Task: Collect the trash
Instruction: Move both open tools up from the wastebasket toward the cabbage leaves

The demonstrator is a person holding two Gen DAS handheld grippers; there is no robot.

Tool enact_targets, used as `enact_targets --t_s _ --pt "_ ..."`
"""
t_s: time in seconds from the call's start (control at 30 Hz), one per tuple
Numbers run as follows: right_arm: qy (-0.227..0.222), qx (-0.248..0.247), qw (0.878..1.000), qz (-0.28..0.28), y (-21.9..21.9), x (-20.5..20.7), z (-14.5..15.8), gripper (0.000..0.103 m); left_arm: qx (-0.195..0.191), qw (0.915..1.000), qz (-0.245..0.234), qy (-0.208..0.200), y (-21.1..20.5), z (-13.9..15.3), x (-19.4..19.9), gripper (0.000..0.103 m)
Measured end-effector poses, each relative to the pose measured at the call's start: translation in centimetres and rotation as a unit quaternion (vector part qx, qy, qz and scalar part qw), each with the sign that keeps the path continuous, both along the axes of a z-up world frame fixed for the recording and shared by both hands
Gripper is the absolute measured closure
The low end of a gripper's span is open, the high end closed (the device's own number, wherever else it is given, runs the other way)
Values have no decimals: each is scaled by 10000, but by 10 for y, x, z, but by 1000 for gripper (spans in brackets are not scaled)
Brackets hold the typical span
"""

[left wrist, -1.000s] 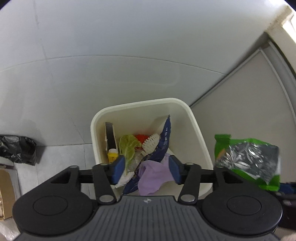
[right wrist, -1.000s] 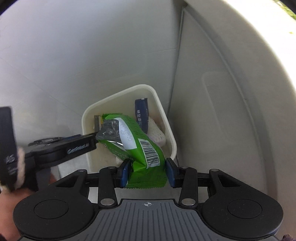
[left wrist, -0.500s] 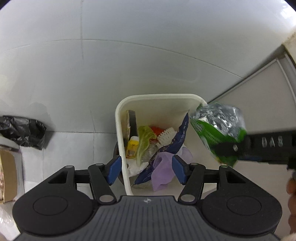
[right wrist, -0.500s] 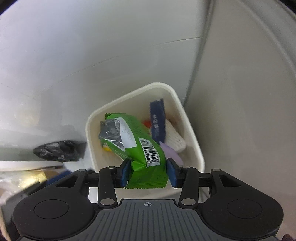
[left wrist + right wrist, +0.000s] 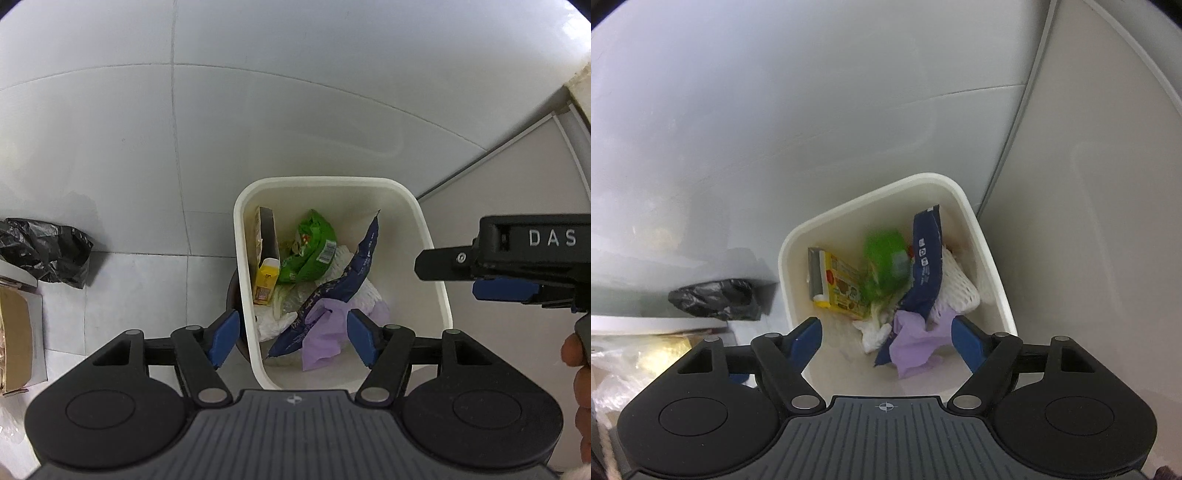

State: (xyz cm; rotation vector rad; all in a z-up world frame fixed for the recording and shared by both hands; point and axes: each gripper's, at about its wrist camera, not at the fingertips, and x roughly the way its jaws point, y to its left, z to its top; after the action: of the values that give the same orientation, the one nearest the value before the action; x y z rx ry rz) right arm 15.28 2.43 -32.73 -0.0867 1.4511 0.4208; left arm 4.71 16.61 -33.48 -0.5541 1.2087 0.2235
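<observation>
A white bin (image 5: 436, 266) (image 5: 991, 266) stands against the tiled wall, holding several pieces of trash. The green snack bag (image 5: 312, 247) lies inside it among a yellow carton (image 5: 266, 280), a dark blue wrapper (image 5: 343, 280) and a purple tissue (image 5: 325, 332). In the right wrist view the green snack bag (image 5: 886, 264) is blurred inside the bin. My left gripper (image 5: 293, 338) hangs over the bin's near edge, its jaws opening with nothing between them. Above the bin, my right gripper (image 5: 886, 341) (image 5: 476, 273) has its jaws opening and empty too.
A crumpled black plastic bag (image 5: 44, 249) (image 5: 716, 299) lies on the floor left of the bin. A cardboard box (image 5: 16, 343) sits at the far left edge. A grey cabinet panel (image 5: 1089, 221) rises right of the bin. Fingers of a hand (image 5: 580, 369) show at the right edge.
The right gripper opened and let go of the green snack bag, which dropped into the bin. The left gripper shifted so the bin now sits further right in its view, and it opened a little.
</observation>
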Motion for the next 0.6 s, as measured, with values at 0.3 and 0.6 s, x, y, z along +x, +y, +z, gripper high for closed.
enact_targets --t_s 0.3,0.6 --pt "-95 26 9999 84 0 -8 11 24 83 9999 -44 -78 -2 7 -4 37" --pt "-283 183 9993 131 -8 -22 38 24 191 9995 -168 -177 -8 28 -9 29"
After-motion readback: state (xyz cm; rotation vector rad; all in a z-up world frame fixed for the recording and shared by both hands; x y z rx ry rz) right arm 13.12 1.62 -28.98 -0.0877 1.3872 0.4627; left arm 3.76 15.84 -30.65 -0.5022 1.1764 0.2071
